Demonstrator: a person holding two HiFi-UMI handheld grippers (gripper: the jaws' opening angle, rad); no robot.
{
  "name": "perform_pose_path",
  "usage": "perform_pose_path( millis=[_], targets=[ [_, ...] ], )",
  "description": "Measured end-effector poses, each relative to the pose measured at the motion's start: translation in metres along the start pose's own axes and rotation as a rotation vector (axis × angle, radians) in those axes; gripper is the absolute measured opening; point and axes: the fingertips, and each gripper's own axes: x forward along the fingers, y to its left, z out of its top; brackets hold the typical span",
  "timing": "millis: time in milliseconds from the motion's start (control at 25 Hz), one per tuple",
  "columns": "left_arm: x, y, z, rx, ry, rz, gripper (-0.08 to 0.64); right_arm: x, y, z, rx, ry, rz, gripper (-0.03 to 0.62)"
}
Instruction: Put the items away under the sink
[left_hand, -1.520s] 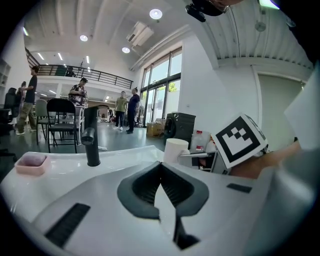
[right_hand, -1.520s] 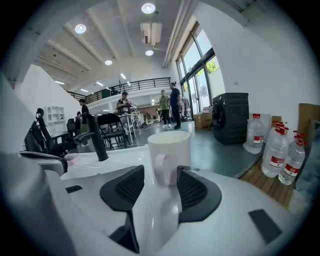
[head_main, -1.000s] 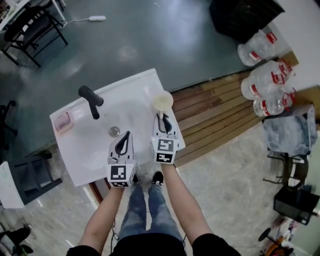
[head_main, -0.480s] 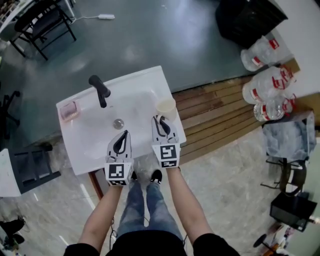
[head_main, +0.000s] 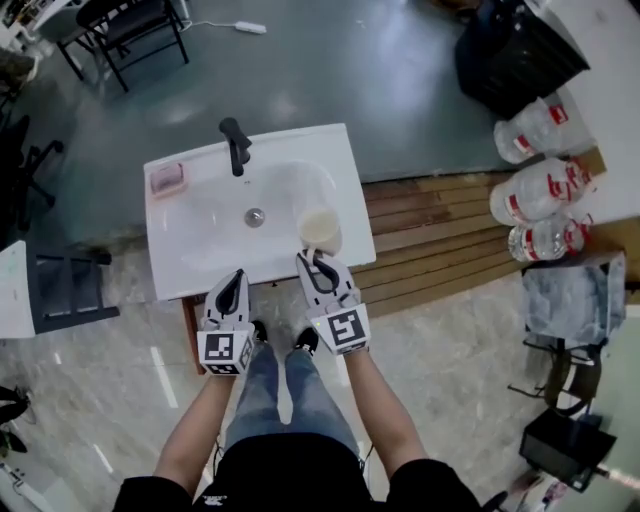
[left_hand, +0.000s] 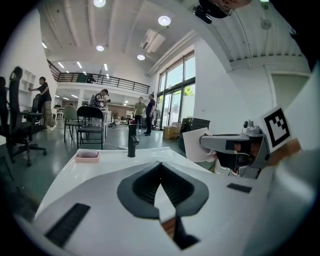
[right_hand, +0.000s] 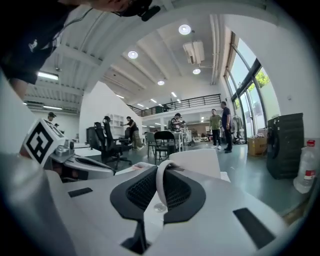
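My right claw (head_main: 319, 267) pinches the white cup (head_main: 319, 228) by its handle, just above frame centre, over the sink (head_main: 200, 235) at its front right edge. Lower left, my left claw (head_main: 231, 285) sits pressed together, empty.

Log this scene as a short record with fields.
right gripper: fingers shut on the mug's handle
mug: white, over the sink's front right part
left gripper: fingers together, nothing between them, near the sink's front edge
sink: white, black faucet at the back
soap dish: pink, on the sink's back left corner
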Motion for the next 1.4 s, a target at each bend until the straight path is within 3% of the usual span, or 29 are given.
perform_pose_path(
  millis=[160,320,520,640,840,1040,1240,1400],
  targets=[
    [-0.044,0.01,-0.023,-0.042,0.028,0.034,0.006,-0.024,0.058,0.005,-0.018,-0.015,0.111,0.035],
    [-0.073,0.023,-0.068,-0.089,0.071,0.073,0.006,-0.048,0.116,-0.022,0.041,0.012,0.185,0.035],
    [-0.077,0.036,-0.113,-0.083,0.079,0.084,0.006,-0.065,0.168,-0.079,0.105,0.067,0.25,0.035],
    [-0.074,0.047,-0.142,-0.074,0.054,0.092,0.006,-0.068,0.197,-0.125,0.053,0.127,0.341,0.035],
    [-0.066,0.069,-0.202,-0.042,-0.022,0.125,0.006,-0.055,0.232,-0.199,0.026,0.105,0.426,0.035],
    [-0.062,0.094,-0.27,-0.071,-0.097,0.192,0.006,-0.02,0.243,-0.265,0.169,-0.001,0.392,0.035],
    [-0.039,0.113,-0.331,-0.063,-0.15,0.221,0.006,0.022,0.242,-0.344,0.124,-0.024,0.393,0.035],
    [-0.015,0.123,-0.359,-0.084,-0.191,0.242,0.006,0.069,0.23,-0.383,0.119,-0.095,0.367,0.035]
  ],
)
